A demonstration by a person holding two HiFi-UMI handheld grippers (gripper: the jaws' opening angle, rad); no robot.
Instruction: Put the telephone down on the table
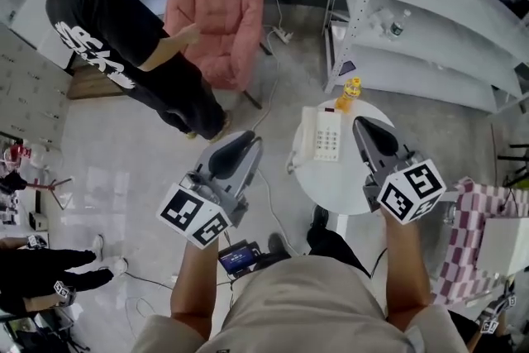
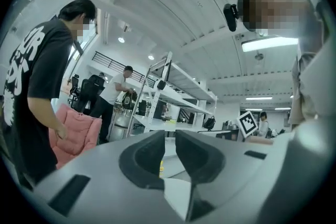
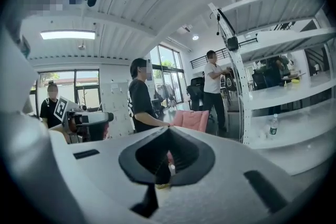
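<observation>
A white telephone (image 1: 324,136) with its handset on lies on the small round white table (image 1: 347,188) in the head view, with an orange bottle (image 1: 349,93) at the table's far edge. My left gripper (image 1: 246,143) is held up over the floor to the left of the table, shut and empty. My right gripper (image 1: 366,131) hovers above the table just right of the telephone, also shut with nothing in it. In the left gripper view the jaws (image 2: 169,140) point level at the shelving; in the right gripper view the jaws (image 3: 167,135) point toward the room.
A pink armchair (image 1: 219,16) stands beyond the table, with a person in a black shirt (image 1: 111,33) beside it. White shelving (image 1: 430,29) holding a water bottle (image 1: 397,25) fills the far right. A checked cloth (image 1: 473,236) hangs at the right; a cable (image 1: 273,107) crosses the floor.
</observation>
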